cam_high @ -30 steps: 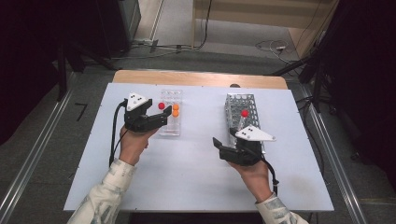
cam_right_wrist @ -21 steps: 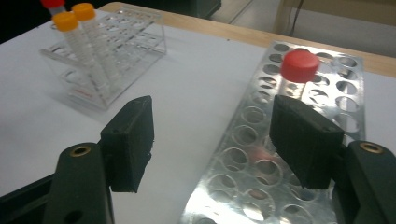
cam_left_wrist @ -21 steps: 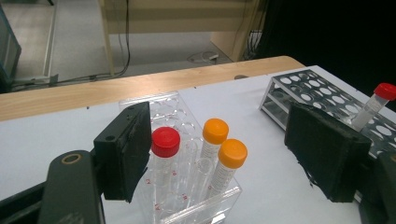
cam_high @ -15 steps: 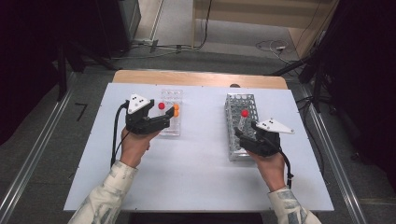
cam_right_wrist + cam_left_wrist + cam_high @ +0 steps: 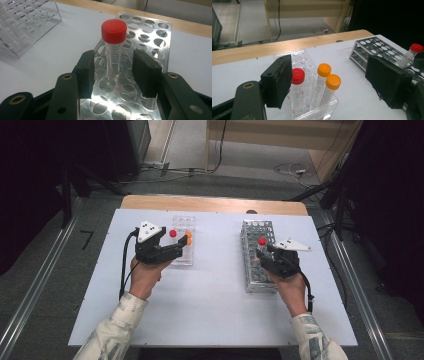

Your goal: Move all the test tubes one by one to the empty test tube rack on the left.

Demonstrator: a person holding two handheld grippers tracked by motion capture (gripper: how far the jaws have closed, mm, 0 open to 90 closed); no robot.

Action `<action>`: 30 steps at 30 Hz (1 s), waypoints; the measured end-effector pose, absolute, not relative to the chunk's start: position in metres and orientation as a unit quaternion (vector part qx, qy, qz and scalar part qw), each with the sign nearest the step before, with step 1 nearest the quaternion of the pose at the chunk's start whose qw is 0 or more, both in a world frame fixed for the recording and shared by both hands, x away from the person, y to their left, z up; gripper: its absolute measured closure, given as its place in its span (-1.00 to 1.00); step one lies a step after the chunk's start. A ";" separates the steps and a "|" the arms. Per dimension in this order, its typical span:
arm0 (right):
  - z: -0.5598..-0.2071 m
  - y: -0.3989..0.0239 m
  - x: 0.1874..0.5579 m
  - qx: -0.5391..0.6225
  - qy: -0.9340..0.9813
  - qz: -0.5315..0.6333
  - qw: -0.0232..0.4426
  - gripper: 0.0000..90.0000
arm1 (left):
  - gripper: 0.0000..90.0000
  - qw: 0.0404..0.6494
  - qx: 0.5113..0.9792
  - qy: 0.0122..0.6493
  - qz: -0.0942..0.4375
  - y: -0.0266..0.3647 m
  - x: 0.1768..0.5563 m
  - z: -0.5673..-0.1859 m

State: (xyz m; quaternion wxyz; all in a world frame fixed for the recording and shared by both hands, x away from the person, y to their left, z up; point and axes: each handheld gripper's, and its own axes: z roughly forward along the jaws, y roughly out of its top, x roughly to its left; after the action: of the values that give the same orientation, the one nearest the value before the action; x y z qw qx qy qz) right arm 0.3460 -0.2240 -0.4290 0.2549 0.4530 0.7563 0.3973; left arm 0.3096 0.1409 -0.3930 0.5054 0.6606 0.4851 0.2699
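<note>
A clear plastic rack [image 5: 182,222] holds a red-capped tube [image 5: 297,75] and two orange-capped tubes [image 5: 324,70]. My left gripper [image 5: 181,248] stands open at that rack's near end. One pad sits beside the red-capped tube, the other far off to the side. A second red-capped tube [image 5: 113,32] stands upright in the metal rack [image 5: 257,227]. My right gripper [image 5: 113,60] straddles it. Its jaws have just been closing, and a gap remains on each side of the tube.
The white table [image 5: 215,305] has bare room between the two racks and toward the person. A wooden strip [image 5: 215,204] runs along its far edge. Many holes of the metal rack [image 5: 150,27] are unfilled. Cables trail from both grippers.
My right gripper has moved from the table beside the metal rack to over the rack, and its jaws have narrowed around the red-capped tube. The left gripper has stayed put.
</note>
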 end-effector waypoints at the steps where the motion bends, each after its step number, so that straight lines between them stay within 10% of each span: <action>1: -0.429 -0.223 0.347 0.454 0.757 0.395 0.255 0.16 | -0.51 0.506 0.660 0.485 0.270 0.141 0.310 -0.393; 30: -0.431 -0.204 0.366 0.488 0.767 0.326 0.259 0.59 | -0.50 0.502 0.666 0.483 0.267 0.137 0.309 -0.396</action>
State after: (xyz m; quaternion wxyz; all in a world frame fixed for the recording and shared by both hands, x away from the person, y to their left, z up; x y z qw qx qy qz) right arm 0.3656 -0.2043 -0.4309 0.2594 0.4878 0.7669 0.3265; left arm 0.3090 0.1367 -0.3959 0.5024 0.6661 0.4826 0.2666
